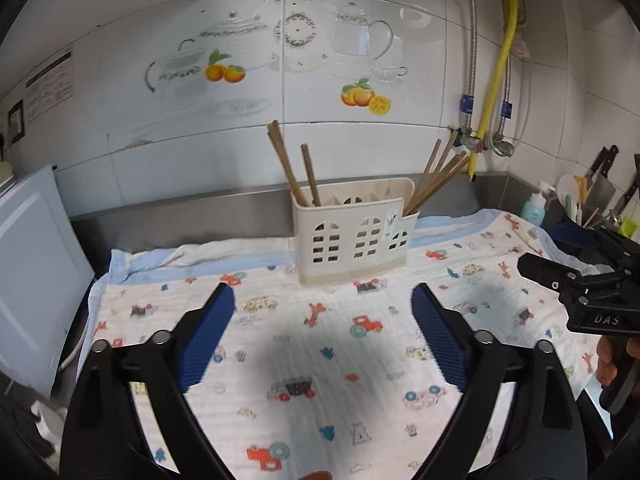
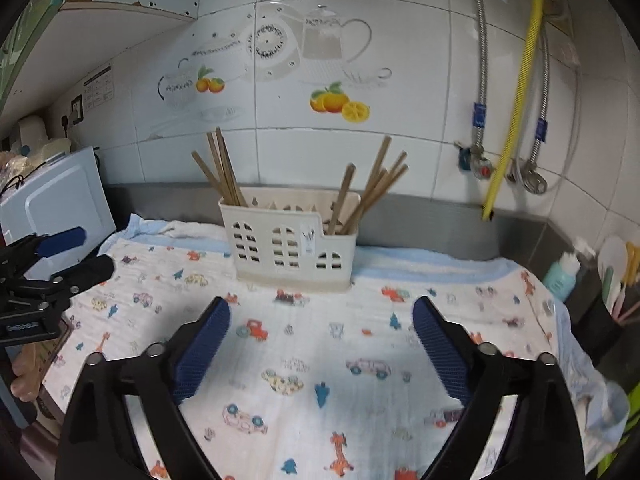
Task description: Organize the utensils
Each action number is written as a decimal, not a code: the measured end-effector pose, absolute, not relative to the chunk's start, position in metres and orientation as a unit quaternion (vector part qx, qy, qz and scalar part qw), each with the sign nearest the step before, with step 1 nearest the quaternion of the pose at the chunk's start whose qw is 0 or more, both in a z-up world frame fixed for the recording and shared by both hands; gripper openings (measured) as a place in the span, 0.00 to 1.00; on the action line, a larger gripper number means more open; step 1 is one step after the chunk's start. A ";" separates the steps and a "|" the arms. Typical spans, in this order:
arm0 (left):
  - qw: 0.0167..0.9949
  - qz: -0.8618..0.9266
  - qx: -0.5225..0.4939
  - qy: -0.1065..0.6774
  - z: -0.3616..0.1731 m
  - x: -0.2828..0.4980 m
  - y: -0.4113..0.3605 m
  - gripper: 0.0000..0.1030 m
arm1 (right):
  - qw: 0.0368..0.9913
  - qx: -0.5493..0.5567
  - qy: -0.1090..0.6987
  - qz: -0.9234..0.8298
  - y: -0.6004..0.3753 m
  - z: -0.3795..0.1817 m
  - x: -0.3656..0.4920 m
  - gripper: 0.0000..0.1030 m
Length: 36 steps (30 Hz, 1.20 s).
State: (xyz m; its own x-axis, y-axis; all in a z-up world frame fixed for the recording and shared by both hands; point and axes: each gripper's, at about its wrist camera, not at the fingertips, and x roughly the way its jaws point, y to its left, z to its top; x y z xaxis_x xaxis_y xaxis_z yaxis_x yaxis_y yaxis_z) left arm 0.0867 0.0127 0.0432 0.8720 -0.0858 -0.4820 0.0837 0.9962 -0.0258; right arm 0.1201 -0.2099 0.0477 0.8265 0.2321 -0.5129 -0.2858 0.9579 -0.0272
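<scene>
A cream plastic utensil holder (image 1: 352, 236) stands at the back of a printed cloth (image 1: 320, 360). Wooden chopsticks stand in its left end (image 1: 296, 168) and its right end (image 1: 436, 178). The holder (image 2: 290, 240) and its chopsticks (image 2: 372, 184) also show in the right wrist view. My left gripper (image 1: 323, 336) is open and empty above the cloth, in front of the holder. My right gripper (image 2: 321, 344) is open and empty too, and shows at the right edge of the left wrist view (image 1: 576, 280). The left gripper shows at the left edge of the right wrist view (image 2: 52, 264).
A white appliance (image 1: 28, 264) stands at the left of the counter. A teal soap bottle (image 2: 564, 272) and a dark caddy with spatulas (image 2: 616, 280) and knives (image 1: 604, 176) stand at the right. Pipes and a yellow hose (image 1: 496, 80) run down the tiled wall.
</scene>
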 end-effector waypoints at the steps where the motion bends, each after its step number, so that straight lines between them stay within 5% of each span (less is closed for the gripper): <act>1: 0.967 -0.044 -0.005 0.250 0.041 0.084 0.014 0.90 | 0.955 -0.055 0.262 0.130 -0.210 0.044 0.117 0.88; 36: 0.961 -0.019 0.001 0.275 -0.001 0.058 0.026 0.95 | 0.950 -0.045 0.285 0.123 -0.202 0.008 0.081 0.91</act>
